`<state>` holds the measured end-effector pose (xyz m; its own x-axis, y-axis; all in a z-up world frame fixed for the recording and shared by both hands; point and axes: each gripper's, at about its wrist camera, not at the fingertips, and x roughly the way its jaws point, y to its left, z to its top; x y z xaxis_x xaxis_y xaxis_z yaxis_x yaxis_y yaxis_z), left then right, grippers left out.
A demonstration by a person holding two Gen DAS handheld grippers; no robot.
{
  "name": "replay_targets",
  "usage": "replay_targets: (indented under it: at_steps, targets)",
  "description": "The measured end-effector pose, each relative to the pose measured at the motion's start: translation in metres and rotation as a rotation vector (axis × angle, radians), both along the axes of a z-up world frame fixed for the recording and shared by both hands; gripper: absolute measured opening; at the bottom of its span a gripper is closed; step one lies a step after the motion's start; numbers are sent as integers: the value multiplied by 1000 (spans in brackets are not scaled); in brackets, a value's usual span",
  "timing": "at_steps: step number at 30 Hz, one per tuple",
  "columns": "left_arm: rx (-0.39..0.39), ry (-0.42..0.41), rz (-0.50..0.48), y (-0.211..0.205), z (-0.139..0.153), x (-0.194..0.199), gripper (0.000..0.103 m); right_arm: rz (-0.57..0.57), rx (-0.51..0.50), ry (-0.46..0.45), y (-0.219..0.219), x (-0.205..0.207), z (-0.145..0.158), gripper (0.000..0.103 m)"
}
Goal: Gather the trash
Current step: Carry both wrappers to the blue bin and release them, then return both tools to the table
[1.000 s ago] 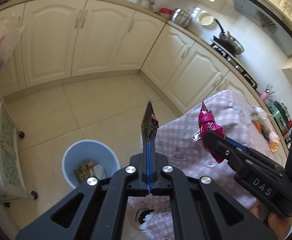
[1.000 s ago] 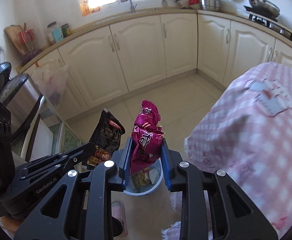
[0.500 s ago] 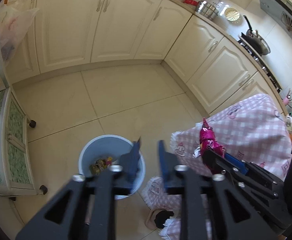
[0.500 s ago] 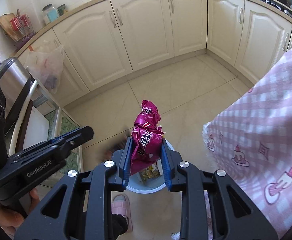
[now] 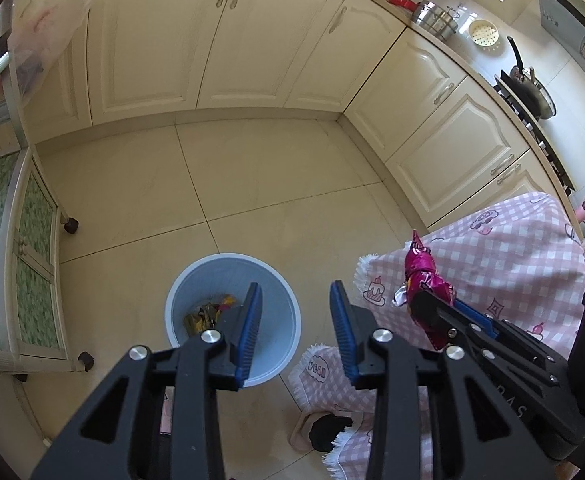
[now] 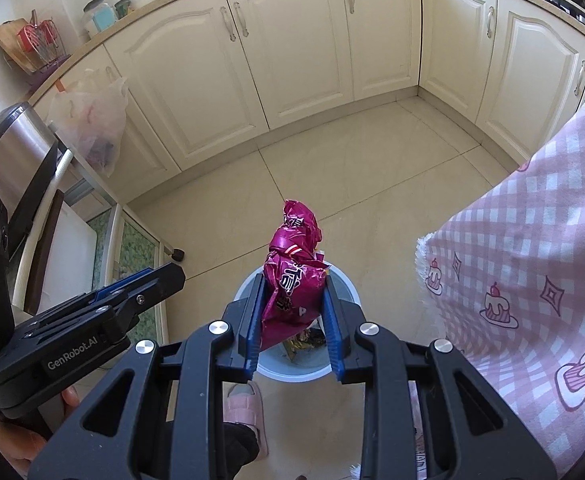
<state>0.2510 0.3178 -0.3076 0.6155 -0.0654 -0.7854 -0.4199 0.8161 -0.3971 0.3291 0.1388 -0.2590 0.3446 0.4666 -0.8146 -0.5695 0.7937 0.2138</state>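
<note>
The right gripper (image 6: 292,312) and the magenta wrapper (image 6: 294,276) it clamps cover most of the blue bin (image 6: 348,280); only rim arcs and a few scraps inside show. In the left wrist view, the left gripper (image 5: 294,320) masks the bin's near rim. The pink checked tablecloth (image 6: 532,264) is cut off at the right edge. The wrapper's print is illegible.

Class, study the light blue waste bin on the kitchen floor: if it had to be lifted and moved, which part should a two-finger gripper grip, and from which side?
Grip the light blue waste bin by its rim, coming down from above with one finger inside the wall and one outside. It stands upright and open-topped, and its round body looks too wide for the fingers to span. The trash lies low inside, so the rim is probably free.
</note>
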Motion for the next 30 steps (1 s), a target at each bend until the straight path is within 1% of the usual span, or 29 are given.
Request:
replay_targets:
  at_steps: [7,8,9,11,12,17,20,23,30]
  targets:
    - [-8,-19,34,11,6,-3,35,16,25,-9,11,2,7,26]
    - [-10,-24,41,13,8,-4,35,13,39,-15,13,4,9,28]
    - [-11,-29,50,14,10,-4,35,7,49,-24,14,5,11,33]
    - [-19,-34,64,17,13,-5,35,4,66,-34,16,9,13,46]
    - [-21,-36,67,17,15,-5,35,-2,68,-37,17,11,15,47]
    - [-7,-50,49,9,27,-7,35,-16,68,-82,5,10,30,47]
    - [-3,-70,23,-5,39,-5,35,-43,60,-113,-13,6,43,47]
    - [10,-96,-20,-27,57,-1,35,-78,61,-149,-38,1,60,47]
    - [63,-194,-176,-110,115,12,35,-185,90,-248,-127,-13,114,48]
